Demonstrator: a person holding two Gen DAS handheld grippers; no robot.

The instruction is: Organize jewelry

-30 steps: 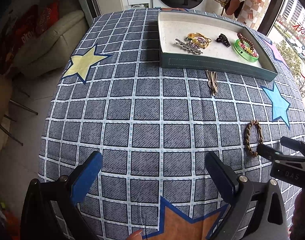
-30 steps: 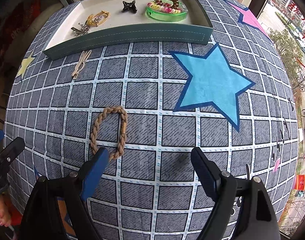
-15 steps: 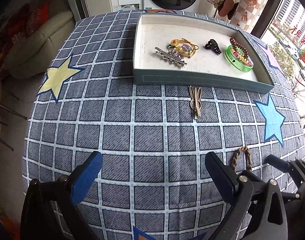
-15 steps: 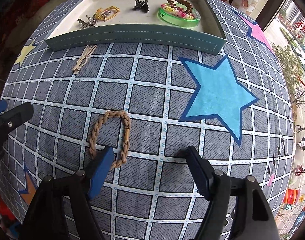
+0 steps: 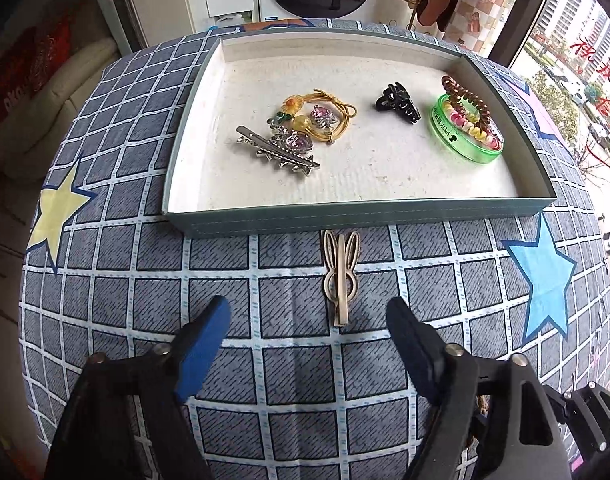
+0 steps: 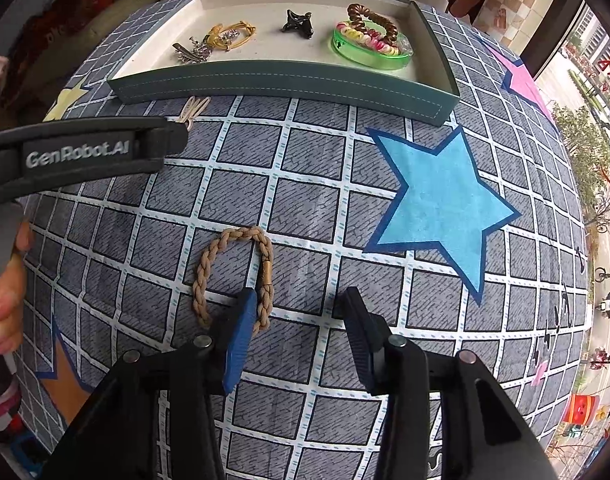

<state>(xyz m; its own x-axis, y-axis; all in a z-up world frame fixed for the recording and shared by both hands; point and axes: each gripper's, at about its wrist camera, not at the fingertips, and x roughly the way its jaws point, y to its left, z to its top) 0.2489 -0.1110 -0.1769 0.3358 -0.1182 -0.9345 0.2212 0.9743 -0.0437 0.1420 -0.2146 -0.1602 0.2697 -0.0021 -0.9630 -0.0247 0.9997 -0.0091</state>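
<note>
right claw [image 6: 295, 330] is closing astride the braided bracelet [image 6: 235, 276], well before the tray [image 6: 289, 82], not yet gripped; left claw [image 5: 307, 344], closing, empty, is lined up on the rabbit clip [image 5: 340, 276] for pickup.

Soft daylight is coming in from the window [image 5: 577, 52] on the right, giving only faint shadows. Both fisheye views are bending the checked bedspread [image 6: 305, 184] strongly; dark corners are vignetting.
</note>
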